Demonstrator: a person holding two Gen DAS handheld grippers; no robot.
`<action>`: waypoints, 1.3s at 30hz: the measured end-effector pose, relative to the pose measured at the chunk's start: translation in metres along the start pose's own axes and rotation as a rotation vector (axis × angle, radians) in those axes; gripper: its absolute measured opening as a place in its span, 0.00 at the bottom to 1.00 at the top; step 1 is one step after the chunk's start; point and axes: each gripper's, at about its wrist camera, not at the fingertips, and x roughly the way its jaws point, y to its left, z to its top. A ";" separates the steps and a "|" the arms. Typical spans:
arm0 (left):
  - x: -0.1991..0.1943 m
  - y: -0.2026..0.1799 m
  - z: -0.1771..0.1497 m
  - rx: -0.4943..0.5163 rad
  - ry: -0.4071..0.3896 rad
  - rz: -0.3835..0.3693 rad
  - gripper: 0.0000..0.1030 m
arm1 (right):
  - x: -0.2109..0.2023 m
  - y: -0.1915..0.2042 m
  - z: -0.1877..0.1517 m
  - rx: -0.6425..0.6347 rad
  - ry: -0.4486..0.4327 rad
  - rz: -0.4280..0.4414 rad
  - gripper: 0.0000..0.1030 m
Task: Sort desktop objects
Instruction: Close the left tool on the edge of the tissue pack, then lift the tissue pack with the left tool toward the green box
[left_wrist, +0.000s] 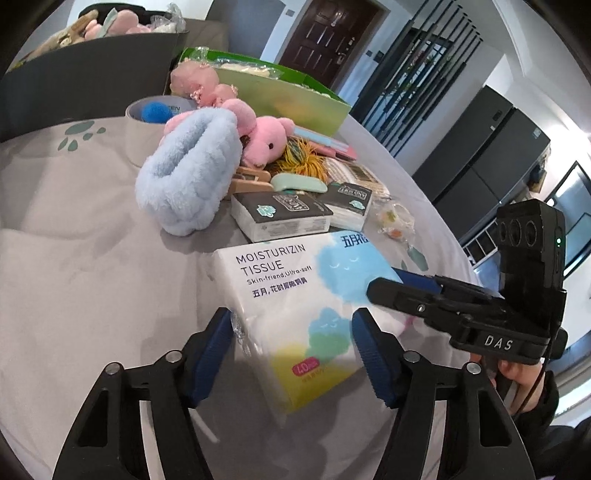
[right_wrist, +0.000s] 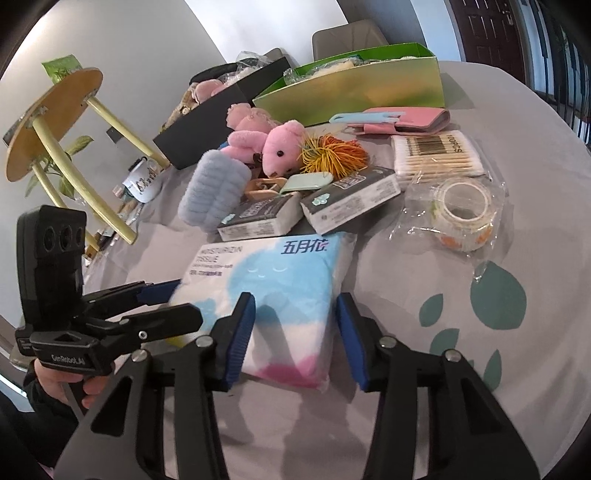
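Observation:
A large pack of moisturizing tissue (left_wrist: 295, 295) lies on the grey tablecloth; it also shows in the right wrist view (right_wrist: 273, 295). My left gripper (left_wrist: 291, 328) straddles its near end, both blue pads at the pack's sides. My right gripper (right_wrist: 295, 314) is open around the pack's other end; its fingers reach in from the right in the left wrist view (left_wrist: 406, 291). Behind lie two small tissue packs (left_wrist: 280, 218), a blue fluffy band (left_wrist: 192, 170) and a pink plush pig (left_wrist: 266, 140).
A green box (right_wrist: 354, 85) and a black box (right_wrist: 210, 122) with soft toys stand at the back. Cotton swabs (right_wrist: 439, 158), a bagged tape roll (right_wrist: 461, 210), a pink wallet (right_wrist: 406, 118), a stringy ball (right_wrist: 332, 151) and a white tape roll (left_wrist: 147, 125) lie around.

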 end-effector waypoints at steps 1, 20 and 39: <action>0.000 0.000 0.000 -0.002 -0.004 0.011 0.59 | 0.001 0.000 0.000 -0.001 -0.002 -0.001 0.42; -0.029 -0.013 0.004 0.029 -0.057 0.027 0.58 | -0.017 0.020 0.000 -0.040 -0.045 0.002 0.42; -0.053 -0.025 0.012 0.058 -0.112 0.033 0.58 | -0.040 0.038 0.002 -0.066 -0.101 0.008 0.44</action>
